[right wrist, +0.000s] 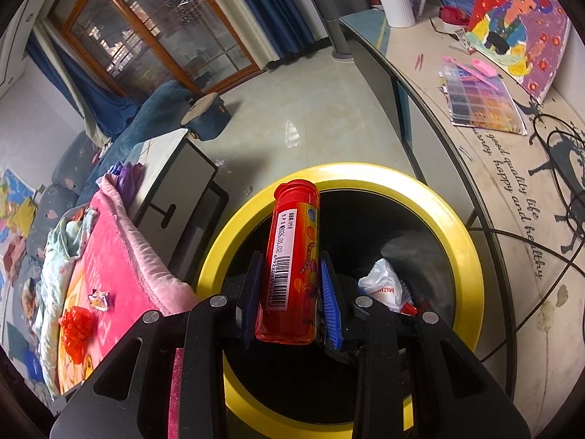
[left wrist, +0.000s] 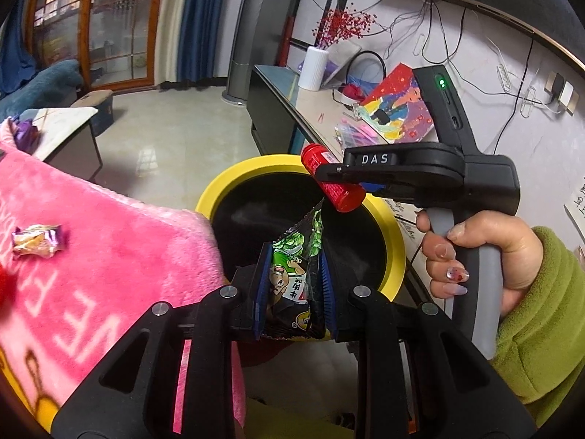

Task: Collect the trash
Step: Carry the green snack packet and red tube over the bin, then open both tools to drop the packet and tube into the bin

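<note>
Red tube (right wrist: 292, 259) upright between pads, cap toward bin (right wrist: 453, 226)

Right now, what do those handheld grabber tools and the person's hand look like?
Each black plastic gripper has blue ribbed fingers and silver bolts. The right gripper reads "DAS", shows a green light and has a grey handle. The hand wears a green fleece sleeve and decorated nails.

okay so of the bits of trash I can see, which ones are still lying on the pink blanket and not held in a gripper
Two: the purple-ended candy wrapper and the crumpled red wrapper beside it. The snack packet and red tube are gripped above the yellow-rimmed bin.
</note>
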Available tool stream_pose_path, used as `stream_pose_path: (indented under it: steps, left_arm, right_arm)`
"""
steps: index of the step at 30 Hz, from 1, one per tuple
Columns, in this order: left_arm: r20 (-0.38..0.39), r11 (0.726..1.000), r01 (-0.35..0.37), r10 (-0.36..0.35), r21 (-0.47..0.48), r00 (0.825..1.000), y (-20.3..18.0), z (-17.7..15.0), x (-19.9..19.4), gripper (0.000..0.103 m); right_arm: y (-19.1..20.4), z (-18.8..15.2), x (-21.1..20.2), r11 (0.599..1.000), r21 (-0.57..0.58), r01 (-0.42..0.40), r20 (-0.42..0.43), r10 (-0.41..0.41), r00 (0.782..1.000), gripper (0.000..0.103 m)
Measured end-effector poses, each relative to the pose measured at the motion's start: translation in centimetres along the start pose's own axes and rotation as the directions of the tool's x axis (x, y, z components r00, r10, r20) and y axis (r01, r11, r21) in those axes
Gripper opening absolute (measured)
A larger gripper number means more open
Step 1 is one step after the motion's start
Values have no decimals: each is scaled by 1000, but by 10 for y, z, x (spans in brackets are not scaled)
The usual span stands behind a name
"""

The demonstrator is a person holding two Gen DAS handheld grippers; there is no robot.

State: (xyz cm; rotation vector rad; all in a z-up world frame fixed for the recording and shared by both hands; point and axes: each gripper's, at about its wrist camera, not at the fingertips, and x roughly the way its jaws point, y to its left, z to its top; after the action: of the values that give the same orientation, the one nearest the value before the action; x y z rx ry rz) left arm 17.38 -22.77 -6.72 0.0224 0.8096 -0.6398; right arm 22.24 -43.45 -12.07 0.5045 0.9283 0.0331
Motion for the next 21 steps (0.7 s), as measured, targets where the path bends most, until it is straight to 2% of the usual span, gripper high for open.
stream_pose_path:
  steps: [11, 15, 18, 20, 21]
  left_arm:
    - [-45, 999, 18, -17, 28, 999, -8, -1, 28, 19]
    - [-41, 999, 22, -21, 27, 999, -7, 1, 33, 25]
    - [-28, 1000, 22, -22, 6, 999, -5, 2, 31, 46]
    - [-14, 1000, 28, -28, -4, 1000, -3, 1, 28, 64]
    - [-8, 1000, 29, -29, -6, 1000, -2, 1, 26, 66]
  right_arm:
    - [-21, 4, 0, 999, 46, -7, -16, 8, 1000, 29]
    - [-24, 6, -1, 998, 59, -1, -14, 2, 1000, 31]
    - [-28, 7, -3, 997, 78, 0, -3, 1, 1000, 42]
    - [-29, 8, -6, 997, 77, 2, 8, -3, 1000, 43]
    - [-29, 8, -7, 997, 78, -2, 14, 1, 1000, 44]
